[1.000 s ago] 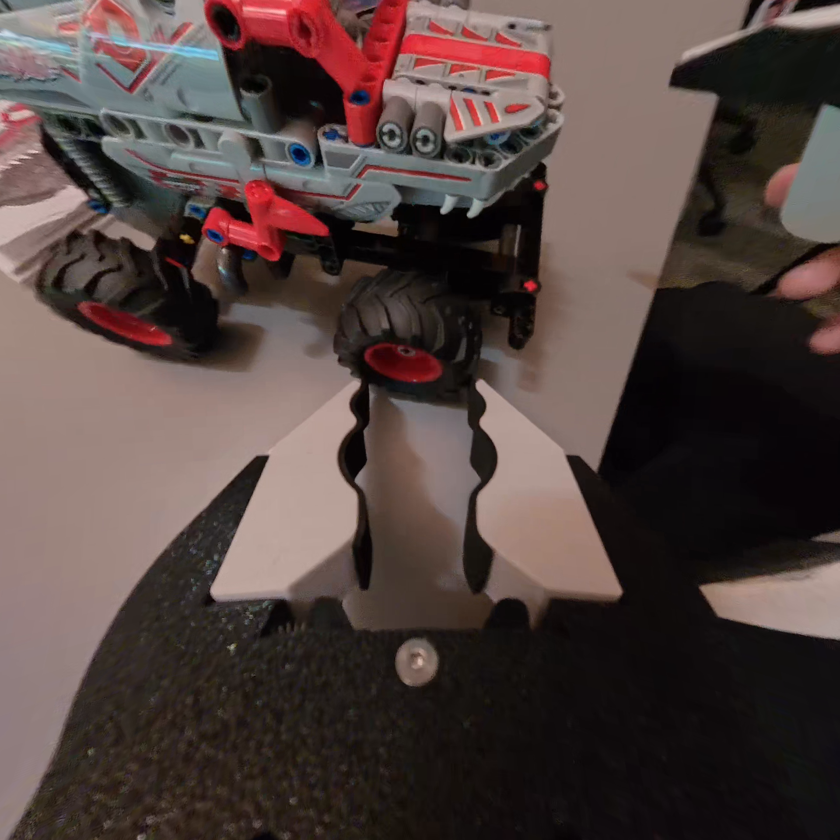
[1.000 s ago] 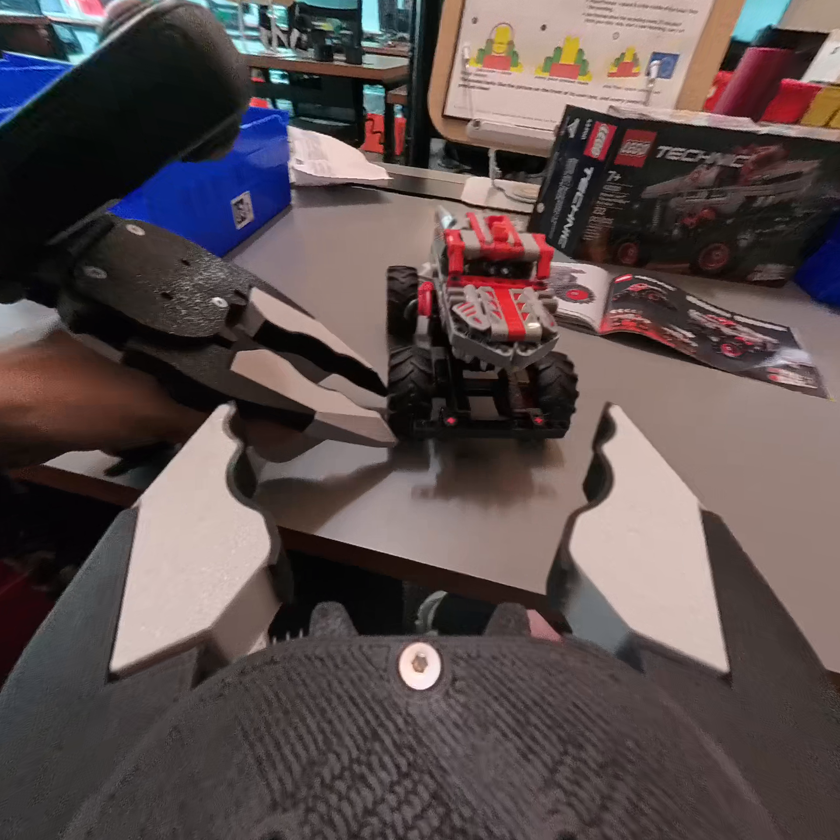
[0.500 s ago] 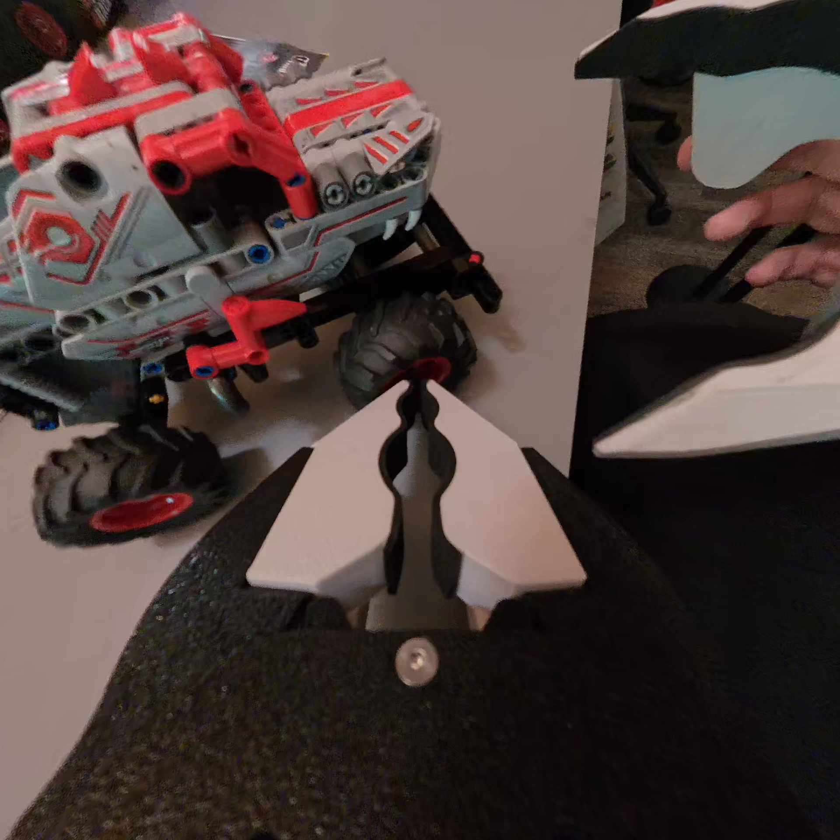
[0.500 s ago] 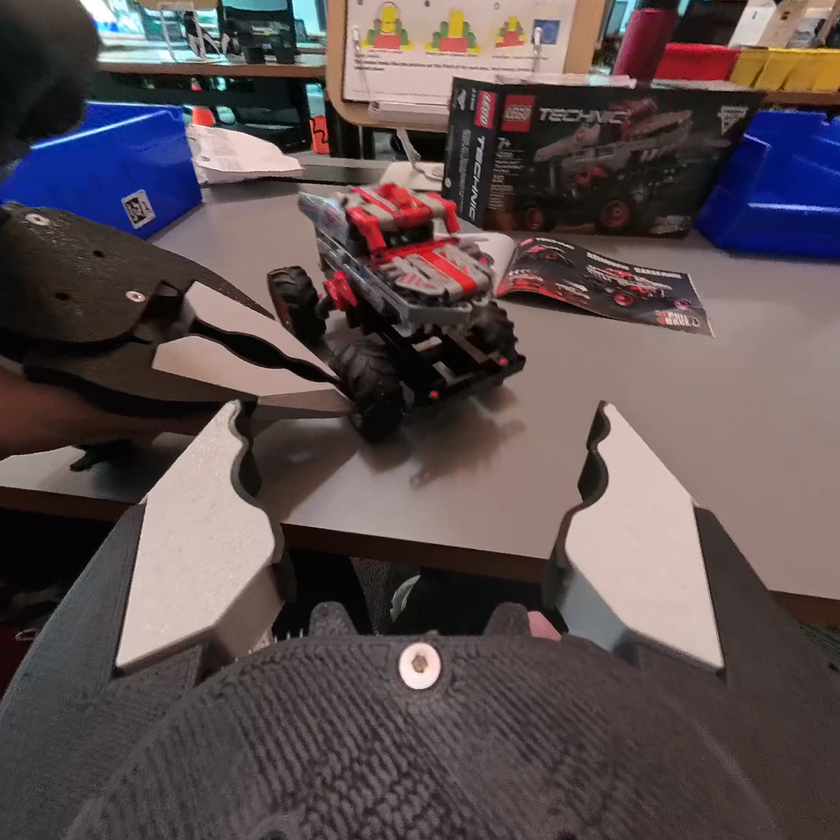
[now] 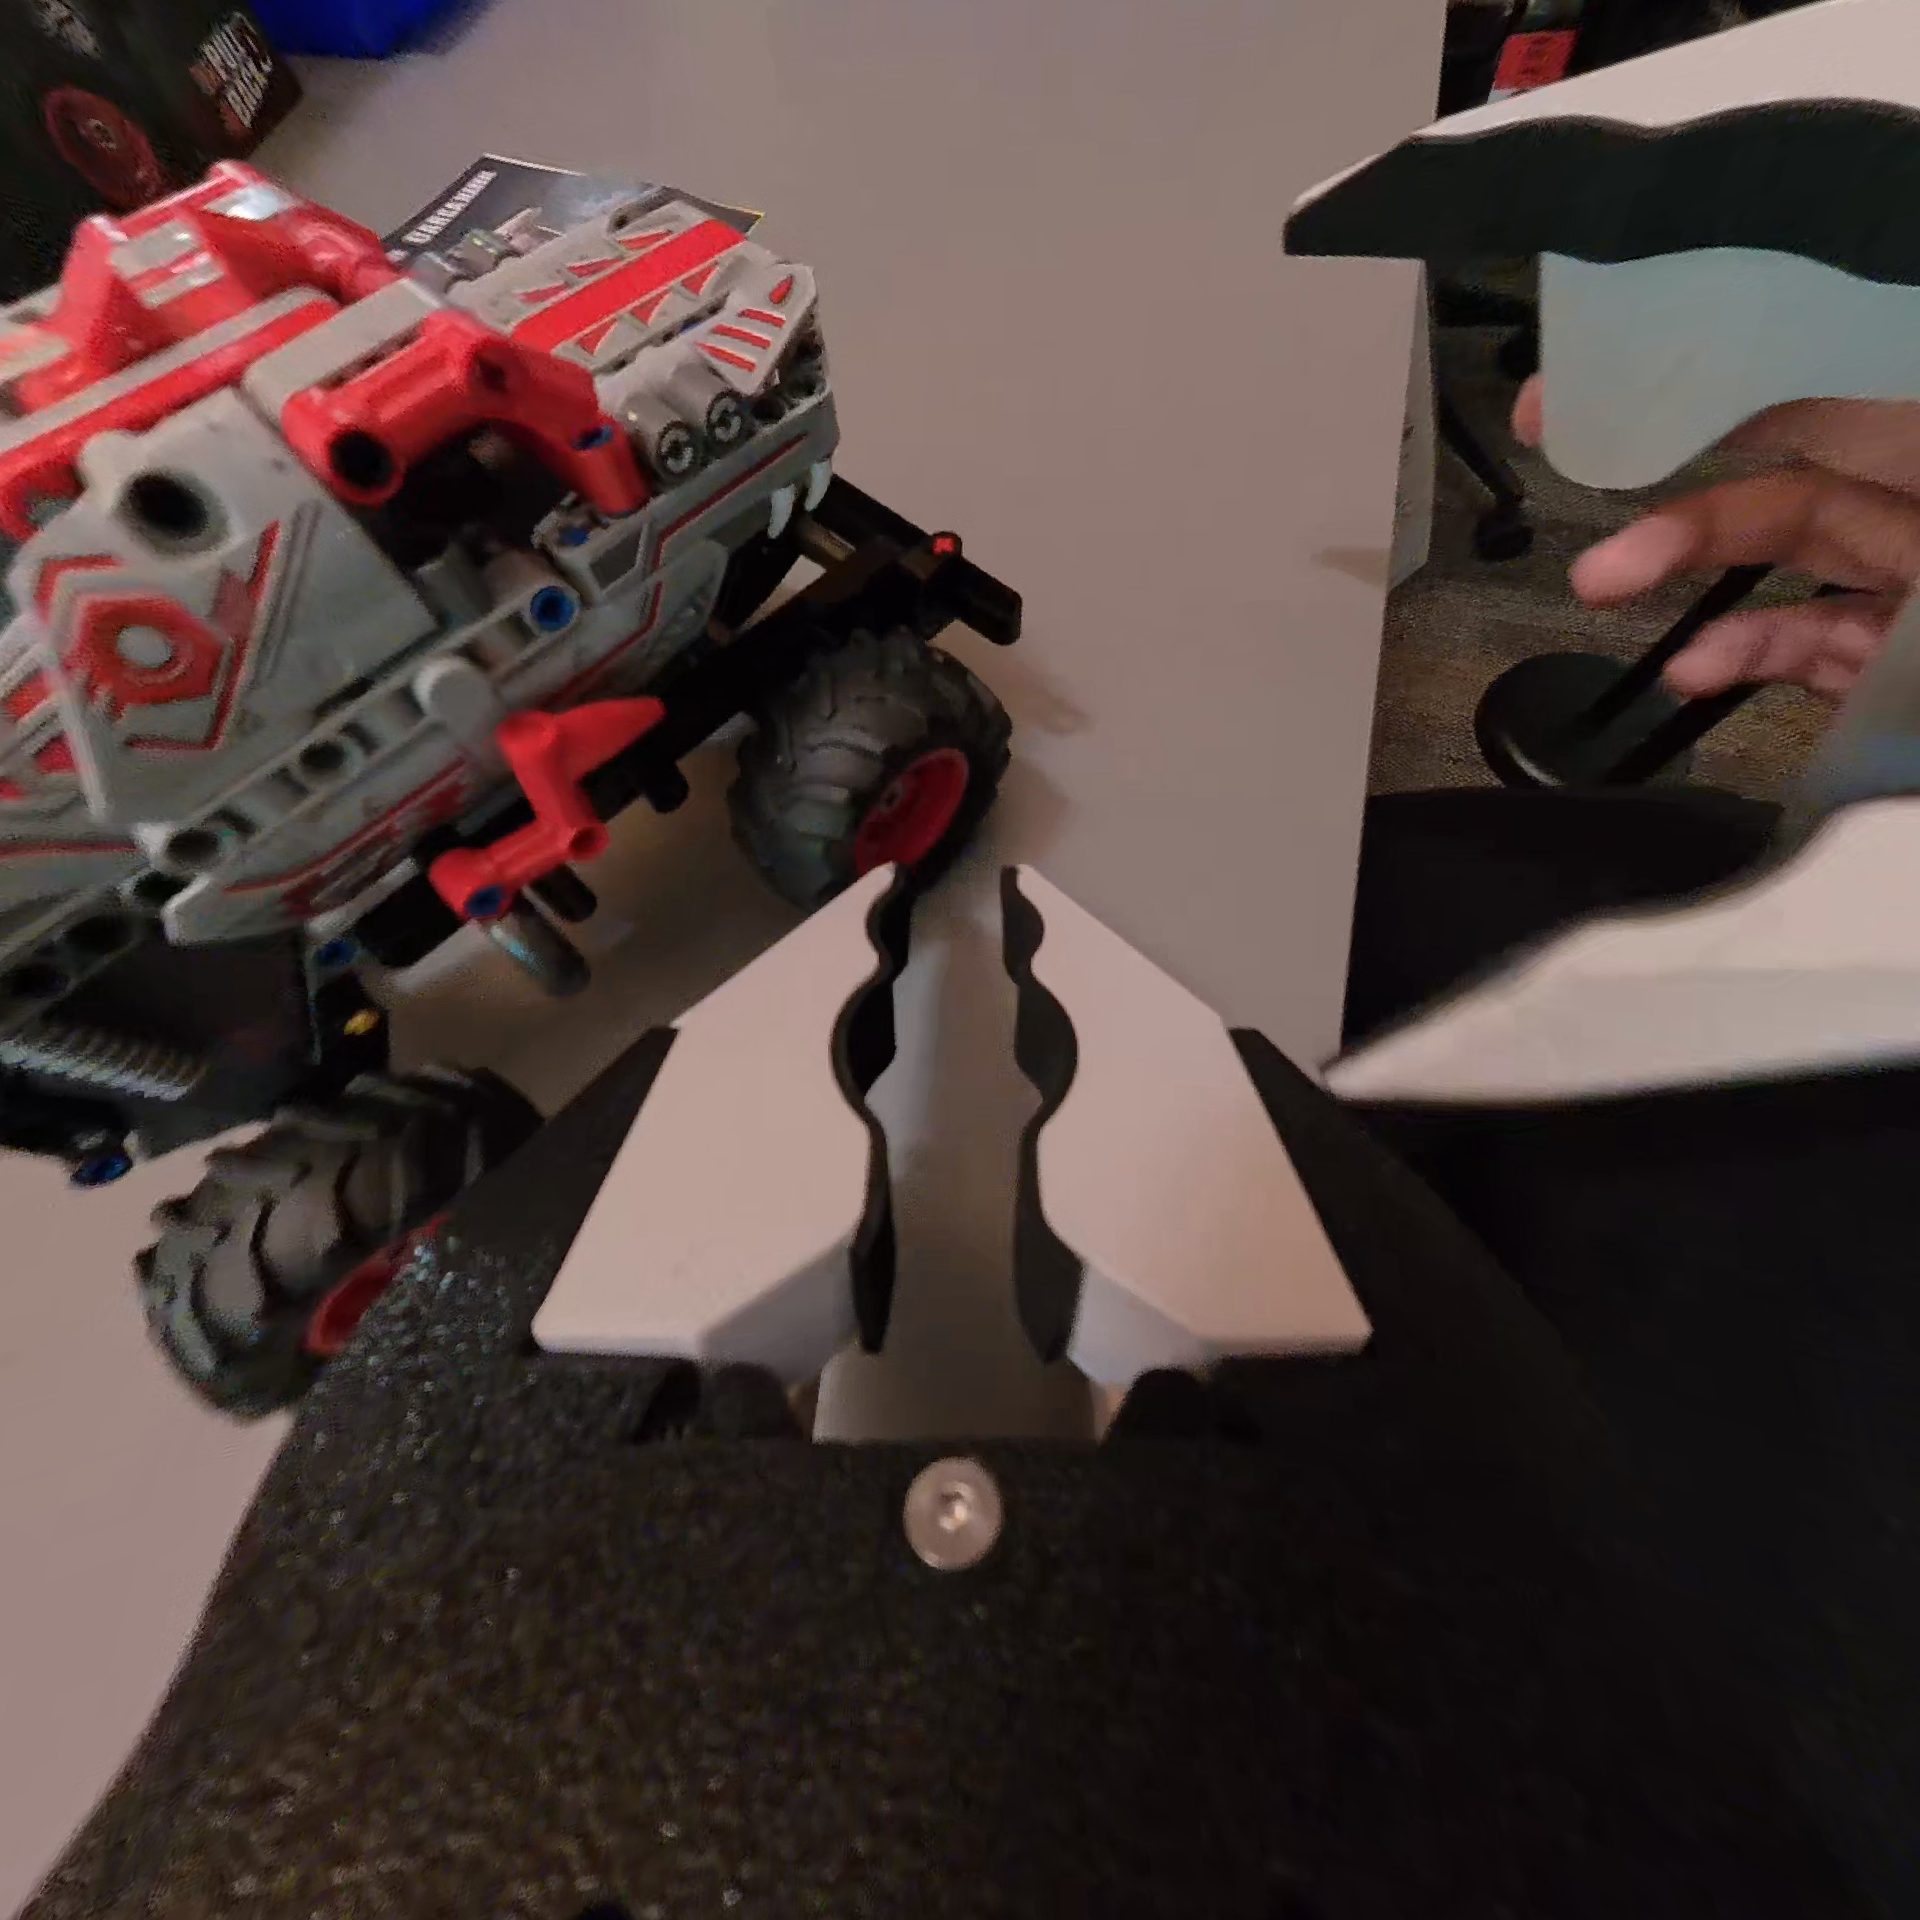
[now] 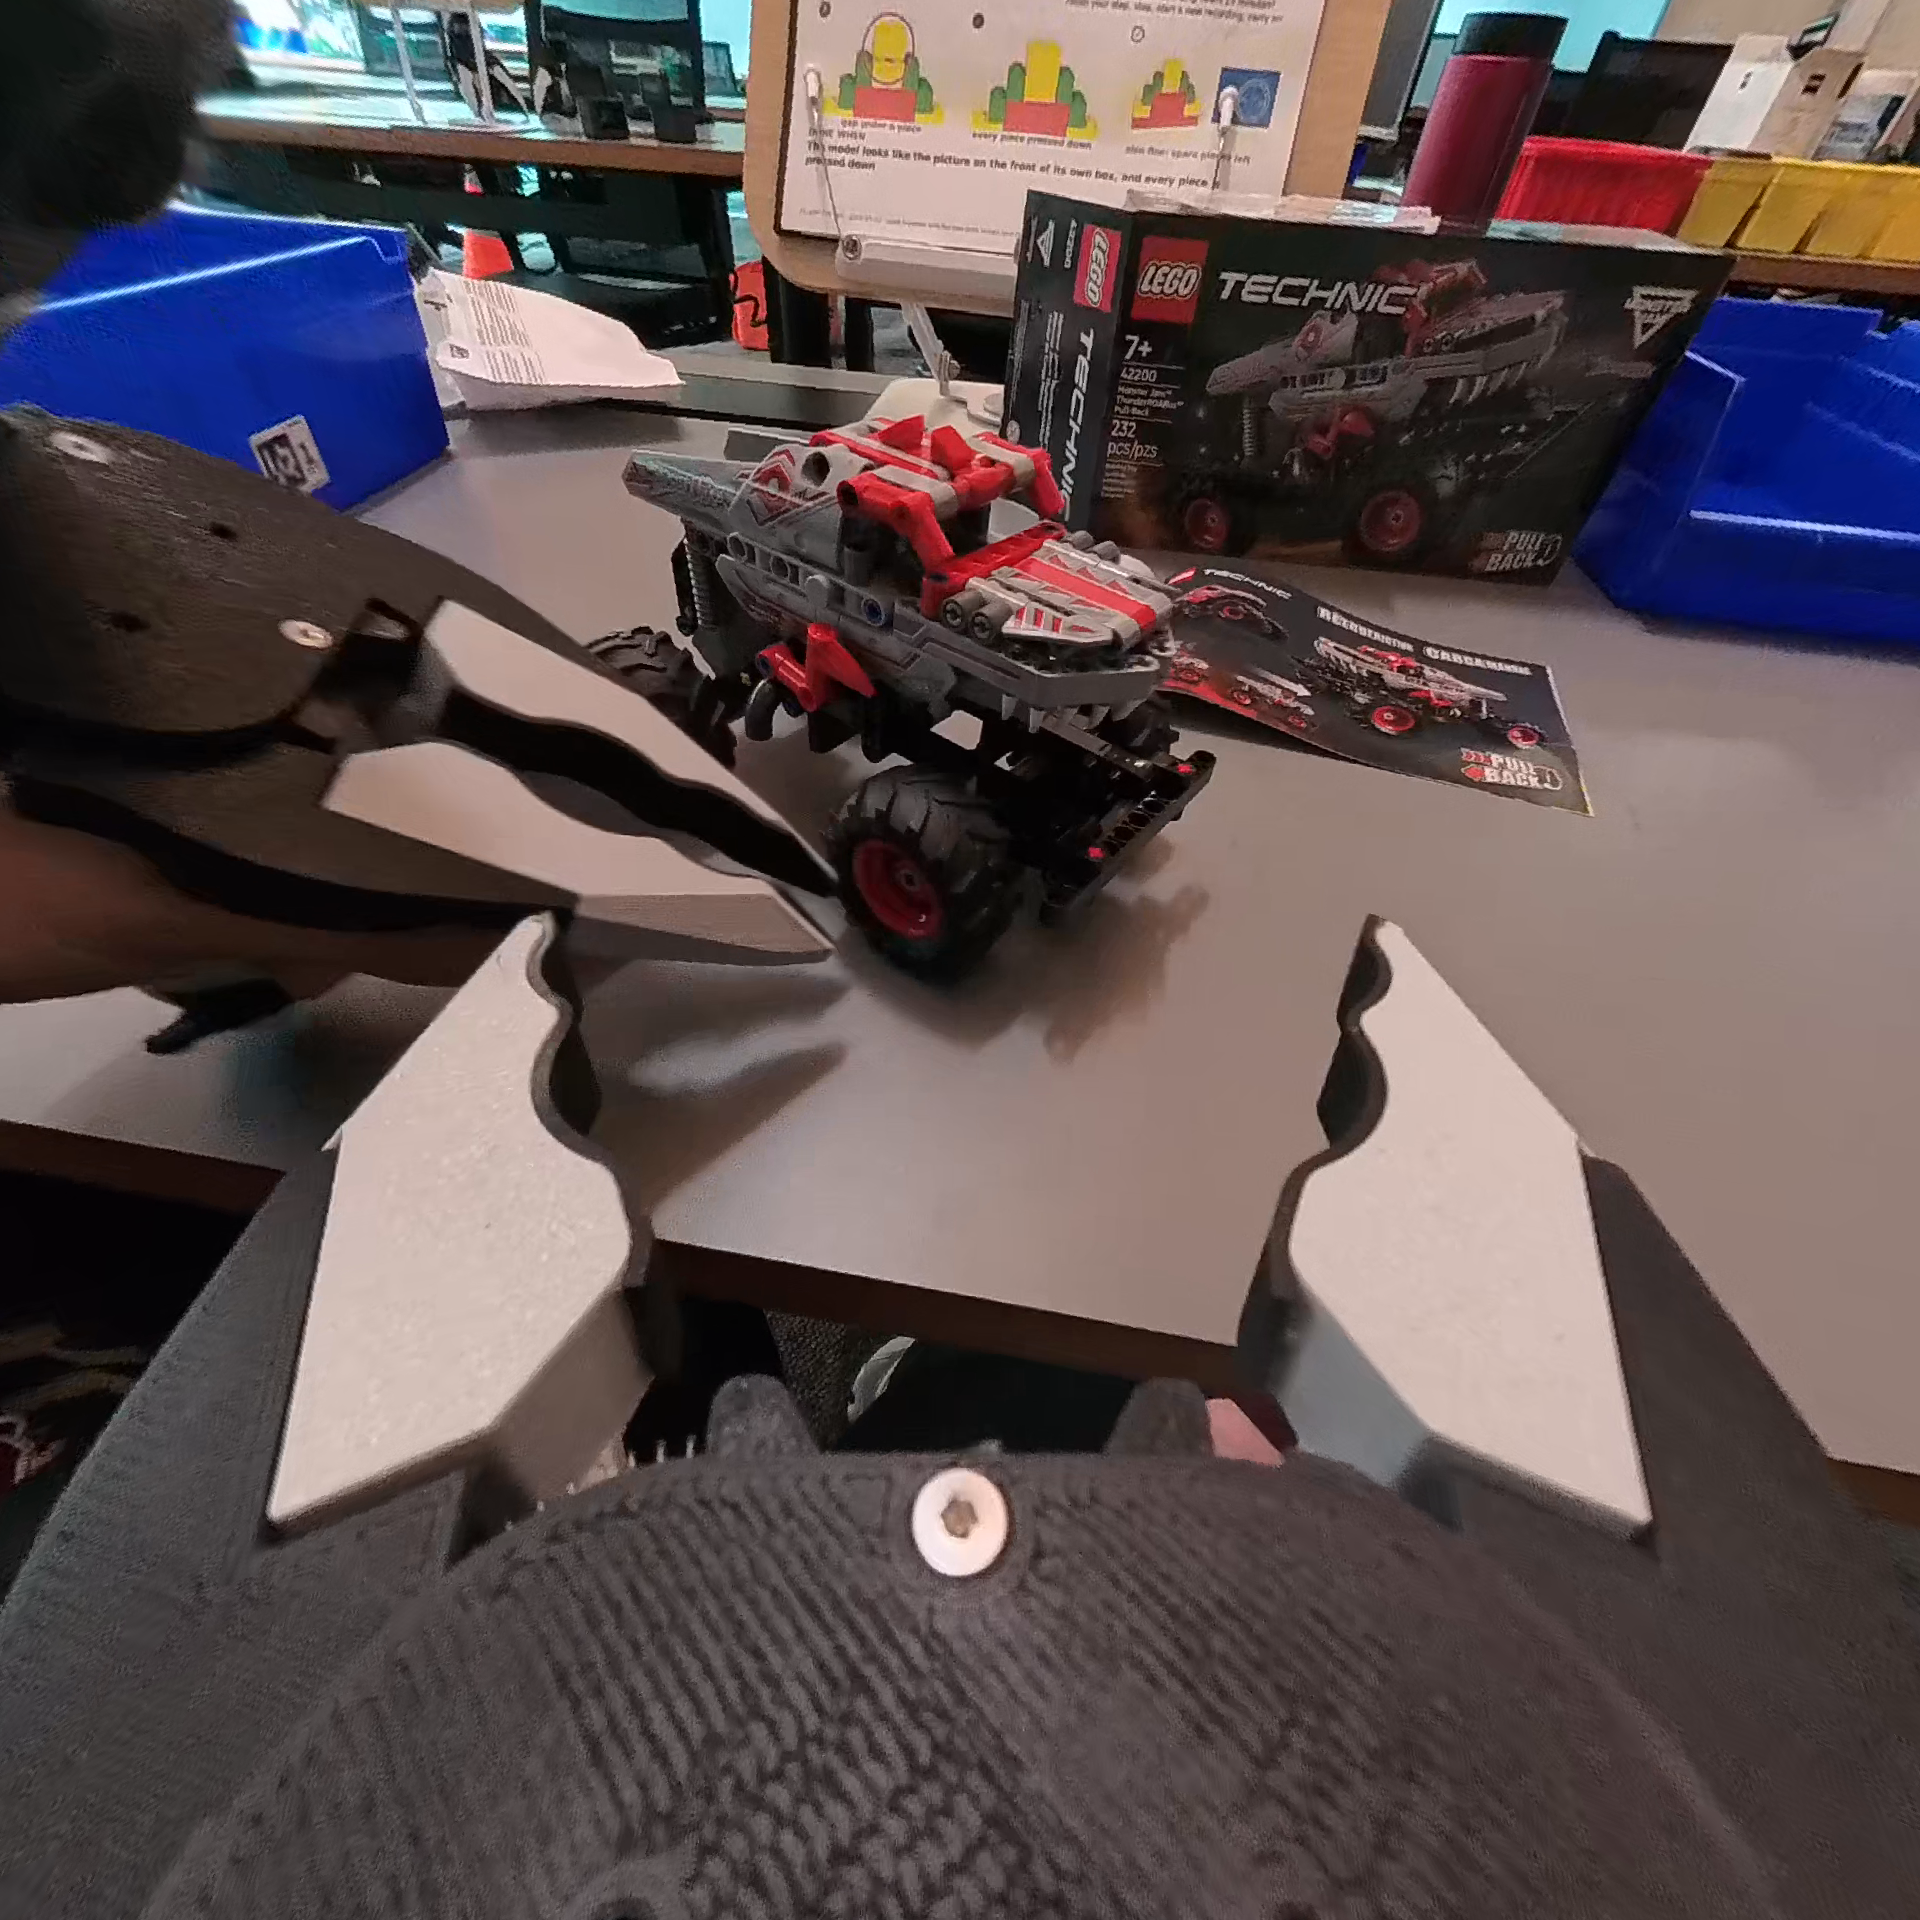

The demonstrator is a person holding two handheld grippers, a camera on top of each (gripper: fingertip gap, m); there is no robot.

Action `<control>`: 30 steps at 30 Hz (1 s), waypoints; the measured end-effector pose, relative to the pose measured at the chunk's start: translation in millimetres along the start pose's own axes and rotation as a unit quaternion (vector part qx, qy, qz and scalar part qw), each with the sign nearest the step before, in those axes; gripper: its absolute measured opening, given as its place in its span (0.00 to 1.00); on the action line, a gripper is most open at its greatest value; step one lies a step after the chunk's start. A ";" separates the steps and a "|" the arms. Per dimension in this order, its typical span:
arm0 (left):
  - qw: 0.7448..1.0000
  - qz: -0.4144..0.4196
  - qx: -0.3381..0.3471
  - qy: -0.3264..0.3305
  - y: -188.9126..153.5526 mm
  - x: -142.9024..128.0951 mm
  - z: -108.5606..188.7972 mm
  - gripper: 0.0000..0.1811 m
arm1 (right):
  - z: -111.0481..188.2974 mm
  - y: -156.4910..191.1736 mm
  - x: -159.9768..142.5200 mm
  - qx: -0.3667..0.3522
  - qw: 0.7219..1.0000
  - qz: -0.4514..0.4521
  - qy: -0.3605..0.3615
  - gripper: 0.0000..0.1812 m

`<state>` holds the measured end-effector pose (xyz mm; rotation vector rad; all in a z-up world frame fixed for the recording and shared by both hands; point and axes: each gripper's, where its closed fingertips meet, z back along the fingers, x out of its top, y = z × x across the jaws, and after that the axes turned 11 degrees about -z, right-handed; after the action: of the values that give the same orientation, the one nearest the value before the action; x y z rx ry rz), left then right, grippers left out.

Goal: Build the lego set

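The truck (image 6: 914, 665) stood on the grey table (image 6: 1455, 987), near its front edge, all four tyres on and the body looking complete to me. Behind it lay the booklet (image 6: 1382, 675), flat and open, and the box (image 6: 1340, 395) stood upright beyond that, I judged so the picture could be checked against the model.

My left gripper (image 5: 951, 883) lay low, almost flat along the tabletop, its tips just at the near front wheel (image 5: 883, 769). Its fingers (image 5: 748, 1132) were only a narrow gap apart, holding nothing; the gap was bare table. From the right wrist view the same tips looked to be touching the tyre, or all but; I could not tell which. I judged I had brought it in low like that to nudge or steady the truck by the wheel instead of lifting it, since the wheel is the lowest, sturdiest thing to push.

My right gripper (image 6: 966, 935) hung back off the table's front edge, aimed over it at the truck, well apart from it. Its fingers (image 6: 457, 1226) were spread wide and empty. In the left wrist view I could see my hand (image 5: 1766, 582) curled round its handle, holding it level. I took that as standing ready, clear of the left's work.
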<state>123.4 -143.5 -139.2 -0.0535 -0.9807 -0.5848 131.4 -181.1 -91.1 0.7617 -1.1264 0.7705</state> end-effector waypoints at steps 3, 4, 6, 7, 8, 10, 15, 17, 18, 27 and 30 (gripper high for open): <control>1.000 0.001 0.020 -0.009 3.9 -5.9 23.8 0.09 | -1.8 5.4 -1.3 0.005 1.000 0.002 0.002 0.78; 0.999 0.007 0.028 -0.015 5.1 -7.4 33.1 0.10 | -1.8 8.2 -1.6 0.007 1.000 0.002 0.004 0.78; 0.998 0.020 0.049 -0.032 6.0 -9.7 52.8 0.12 | -0.5 13.7 -0.6 0.009 1.000 0.005 0.002 0.78; 0.997 0.025 0.064 -0.039 6.6 -11.7 62.6 0.13 | 0.6 16.7 0.7 0.009 1.000 0.006 -0.001 0.78; 0.995 0.032 0.083 -0.045 7.6 -14.5 72.2 0.14 | 2.0 20.1 1.9 0.010 1.000 0.006 -0.002 0.78; 0.990 0.051 0.120 -0.060 8.0 -20.3 90.1 0.19 | 4.6 27.3 2.9 0.010 1.000 0.006 -0.001 0.78; 0.970 0.062 0.228 -0.062 8.7 -42.1 130.5 0.44 | 8.8 46.3 7.1 0.015 1.000 0.004 -0.019 0.78; 0.958 0.052 0.277 -0.056 10.6 -50.5 143.7 0.57 | 7.9 51.5 6.0 0.014 1.000 0.004 -0.018 0.78; 0.954 0.042 0.293 -0.055 10.9 -52.5 148.3 0.62 | 6.8 53.4 5.9 0.012 1.000 0.003 -0.018 0.78; 0.948 0.054 0.310 -0.046 17.2 -61.9 154.9 0.70 | -1.7 68.6 12.4 0.014 1.000 0.002 -0.024 0.78; 0.949 0.046 0.310 -0.034 16.7 -65.0 153.8 0.70 | -5.6 67.8 13.6 0.011 1.000 0.005 -0.023 0.78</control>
<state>-13.4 -54.7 -100.0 0.4423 -1.1858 -0.1698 80.4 -139.0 -70.3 0.7959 -1.1656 0.7769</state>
